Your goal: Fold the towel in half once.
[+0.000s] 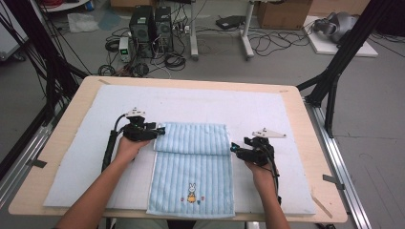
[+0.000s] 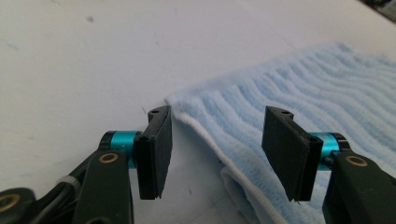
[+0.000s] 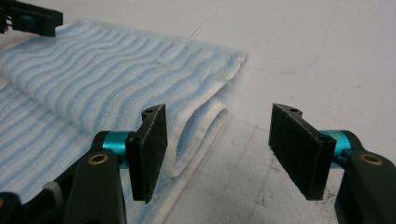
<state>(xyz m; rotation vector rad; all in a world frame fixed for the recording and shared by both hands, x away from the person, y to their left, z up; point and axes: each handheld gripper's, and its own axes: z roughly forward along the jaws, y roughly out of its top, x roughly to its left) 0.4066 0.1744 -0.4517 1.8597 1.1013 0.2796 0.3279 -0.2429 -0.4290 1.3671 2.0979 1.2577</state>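
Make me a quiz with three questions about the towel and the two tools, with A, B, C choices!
1. Where is the bunny picture on the towel?
A. near the edge closest to the person
B. on the folded-over part
C. under the left tool

2. What colour is the towel?
A. red
B. light blue
C. green

3. How are the left tool and right tool?
A. both open
B. both shut on the towel
C. one open, one shut

Answers: 1 A, the bunny sits low on the towel in the high view. 2 B, pale blue stripes show in every view. 3 A, each gripper view shows a wide gap, pads pressing nothing.
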